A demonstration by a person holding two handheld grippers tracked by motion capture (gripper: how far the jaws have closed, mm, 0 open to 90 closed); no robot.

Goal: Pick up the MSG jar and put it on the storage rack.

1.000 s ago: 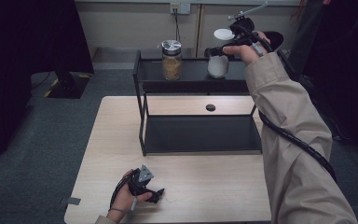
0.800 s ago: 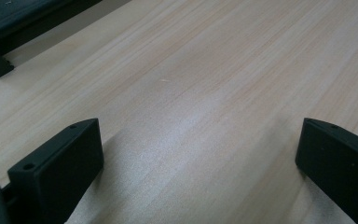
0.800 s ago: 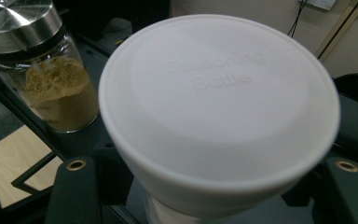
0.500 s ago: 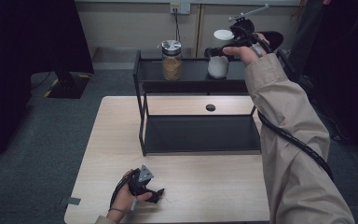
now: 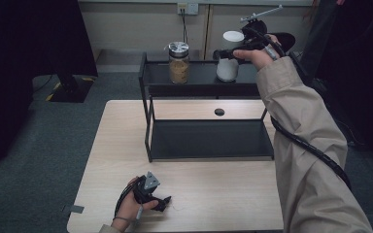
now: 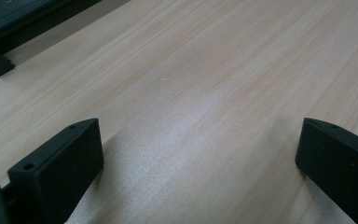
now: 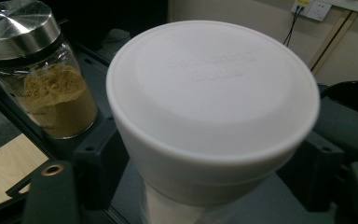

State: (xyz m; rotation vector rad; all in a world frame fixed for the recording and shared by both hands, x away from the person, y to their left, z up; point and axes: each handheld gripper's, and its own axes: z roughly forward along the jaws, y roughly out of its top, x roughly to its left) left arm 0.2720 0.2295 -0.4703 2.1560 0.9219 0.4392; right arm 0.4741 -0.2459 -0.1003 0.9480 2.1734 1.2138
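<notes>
Black shelf (image 5: pixel 199 80) top, white lidded jar (image 7: pixel 212 116) standing upright, right tool (image 7: pixel 209 172) just loosened around it, left tool (image 6: pixel 198 158) released.

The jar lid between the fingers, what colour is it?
White. The lid shows best in the right gripper view, plain with faint raised lettering.

The white bottle's (image 7: pixel 214 116) base is cut off; its embossed lid lettering is illegible.
</notes>
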